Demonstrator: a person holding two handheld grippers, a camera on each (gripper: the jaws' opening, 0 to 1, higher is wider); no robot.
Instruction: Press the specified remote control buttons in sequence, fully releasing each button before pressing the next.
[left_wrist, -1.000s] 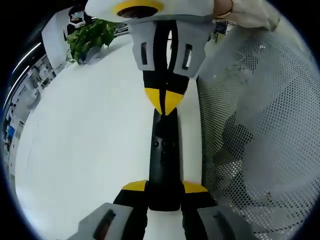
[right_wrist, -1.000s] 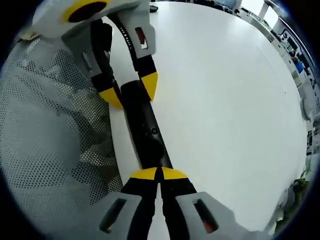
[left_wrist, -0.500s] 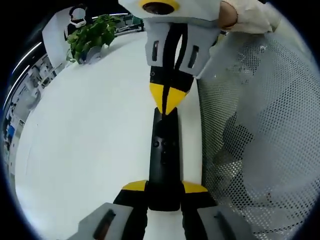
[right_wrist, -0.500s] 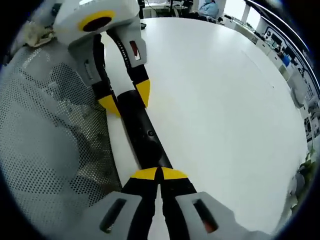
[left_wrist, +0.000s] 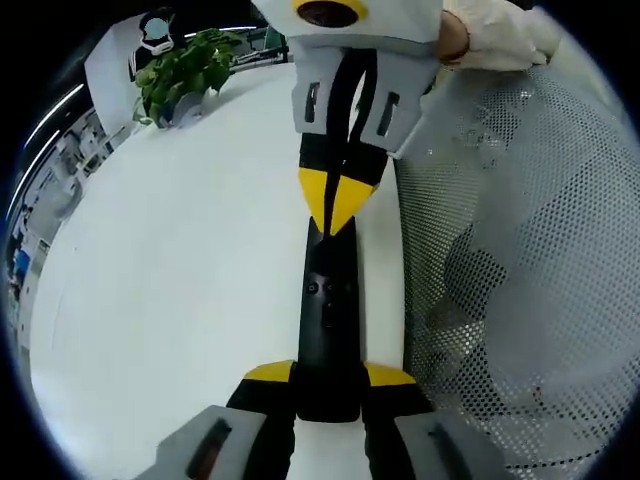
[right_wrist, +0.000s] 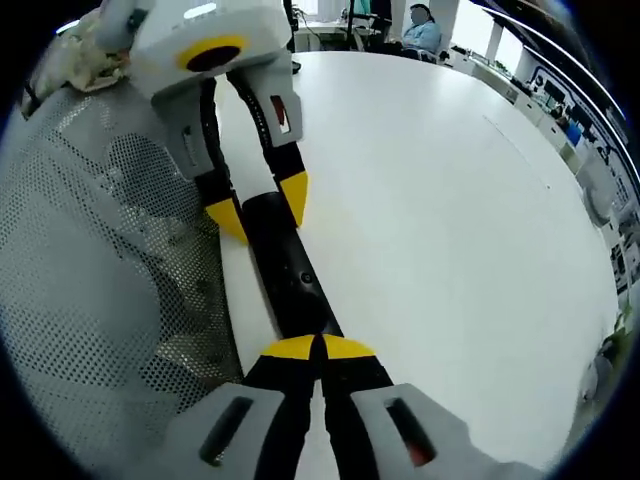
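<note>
Slim black remote control (left_wrist: 328, 320), small round buttons, lying flat on white table (left_wrist: 180, 270)

Left tool (left_wrist: 330, 378) is clamping the remote (left_wrist: 329, 320) by its near end, jaws spread to the remote's width, near the bench (left_wrist: 180, 280) edge. Right tool (right_wrist: 318, 350) is sitting with jaws closed together, yellow tips meeting, pressing down on the remote's opposite end. A gloved hand (left_wrist: 490, 30) is gripping the right tool.

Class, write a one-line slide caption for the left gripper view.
Left gripper clamps the black remote on a white table while the right gripper's closed tips meet its far end.
</note>
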